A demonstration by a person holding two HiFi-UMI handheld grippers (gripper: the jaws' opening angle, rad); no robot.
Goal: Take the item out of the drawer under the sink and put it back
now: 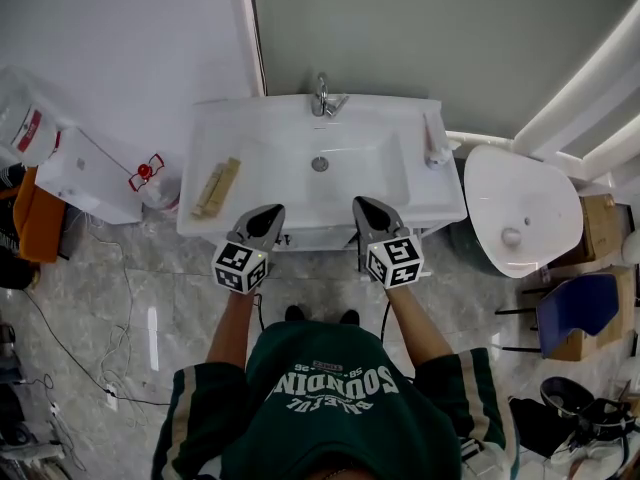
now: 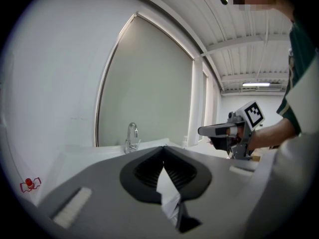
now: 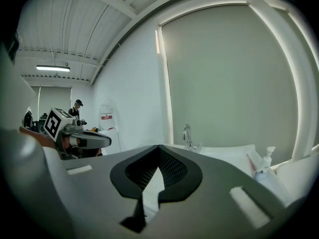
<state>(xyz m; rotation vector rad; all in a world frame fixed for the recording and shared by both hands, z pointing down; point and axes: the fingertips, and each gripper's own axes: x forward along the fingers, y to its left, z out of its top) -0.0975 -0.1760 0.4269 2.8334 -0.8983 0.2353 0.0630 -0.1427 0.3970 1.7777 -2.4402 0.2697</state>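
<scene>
The white sink vanity stands in front of me, with its faucet at the back of the basin. The drawer under it is hidden below the counter, so I cannot see any item in it. My left gripper hovers over the counter's front edge, left of the basin's middle, shut with nothing between its jaws. My right gripper is level with it, a little to the right, also shut and empty. In the left gripper view the left gripper points at the faucet. The right gripper faces the same way.
A yellowish brush-like bar lies on the counter's left side and a soap bottle stands at its right. A white toilet is close on the right, a white box on the left. Cables trail across the marble floor.
</scene>
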